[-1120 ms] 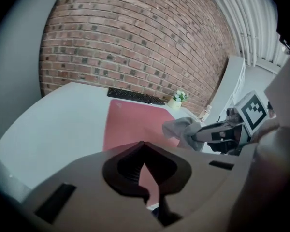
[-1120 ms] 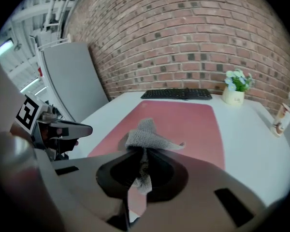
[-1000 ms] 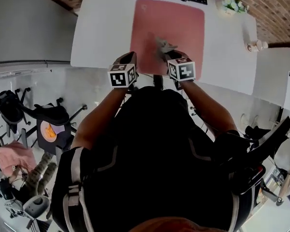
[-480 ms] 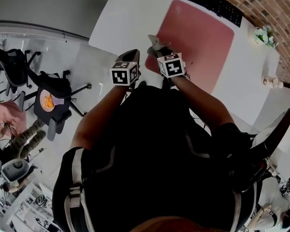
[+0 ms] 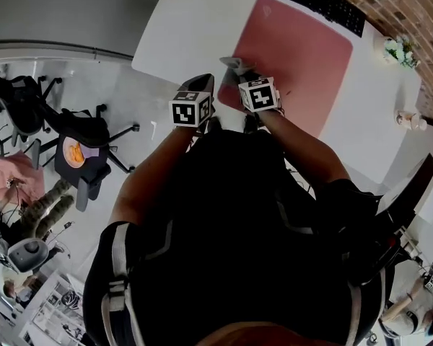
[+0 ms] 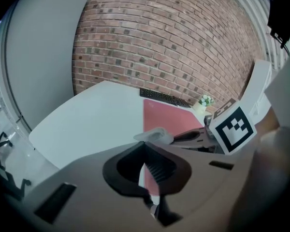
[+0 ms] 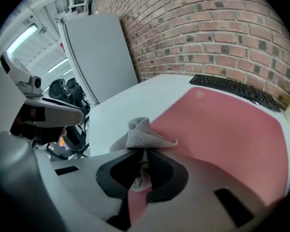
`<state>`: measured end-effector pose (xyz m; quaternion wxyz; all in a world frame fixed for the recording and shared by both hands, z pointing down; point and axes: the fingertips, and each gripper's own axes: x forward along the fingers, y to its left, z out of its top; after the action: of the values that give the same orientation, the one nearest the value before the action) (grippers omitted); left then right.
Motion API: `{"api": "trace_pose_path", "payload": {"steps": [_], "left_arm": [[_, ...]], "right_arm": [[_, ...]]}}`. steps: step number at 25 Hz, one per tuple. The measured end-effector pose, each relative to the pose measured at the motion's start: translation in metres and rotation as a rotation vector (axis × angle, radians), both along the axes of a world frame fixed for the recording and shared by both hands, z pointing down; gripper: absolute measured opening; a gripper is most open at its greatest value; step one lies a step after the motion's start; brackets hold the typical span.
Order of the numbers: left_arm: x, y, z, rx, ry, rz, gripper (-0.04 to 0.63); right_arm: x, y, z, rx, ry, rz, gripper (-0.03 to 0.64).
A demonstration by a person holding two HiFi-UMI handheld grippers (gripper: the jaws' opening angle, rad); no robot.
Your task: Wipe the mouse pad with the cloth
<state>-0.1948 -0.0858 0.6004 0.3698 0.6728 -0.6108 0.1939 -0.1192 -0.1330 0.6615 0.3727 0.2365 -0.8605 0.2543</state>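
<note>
The pink mouse pad (image 5: 296,52) lies on the white desk (image 5: 195,20), below the black keyboard (image 5: 310,0). My right gripper (image 5: 243,73) is shut on a grey cloth (image 5: 233,64), which hangs over the pad's near left corner. In the right gripper view the cloth (image 7: 139,131) bunches up out of the jaws, above the pad (image 7: 227,124). My left gripper (image 5: 205,83) hovers just left of the right one, off the desk's near edge, jaws together with nothing in them. In the left gripper view the cloth (image 6: 154,135) and the pad (image 6: 166,120) show ahead.
A small pot of white flowers (image 5: 397,49) and a small wooden figure (image 5: 410,120) stand on the desk's right side. Office chairs (image 5: 86,139) stand on the floor to the left. A brick wall (image 6: 174,42) runs behind the desk.
The right gripper has carried the cloth from the middle of the pad's near edge to its near left corner. The head camera has swung, and the left gripper stays alongside.
</note>
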Motion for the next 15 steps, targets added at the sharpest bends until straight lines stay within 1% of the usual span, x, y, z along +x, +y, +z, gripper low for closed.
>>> {"api": "trace_pose_path", "payload": {"steps": [6,10,15], "left_arm": [[0.012,-0.011,0.004,-0.001,-0.010,0.054,-0.002],[0.027,-0.018,0.008,-0.005,0.011,0.105,0.000],[0.050,-0.029,0.007,0.006,0.004,0.178,-0.002]], "right_arm": [[0.027,-0.008,0.007,-0.004,0.017,0.089,0.037],[0.049,-0.014,0.009,-0.007,0.024,0.154,0.037],[0.081,-0.018,0.008,0.010,0.046,0.229,0.037]]}}
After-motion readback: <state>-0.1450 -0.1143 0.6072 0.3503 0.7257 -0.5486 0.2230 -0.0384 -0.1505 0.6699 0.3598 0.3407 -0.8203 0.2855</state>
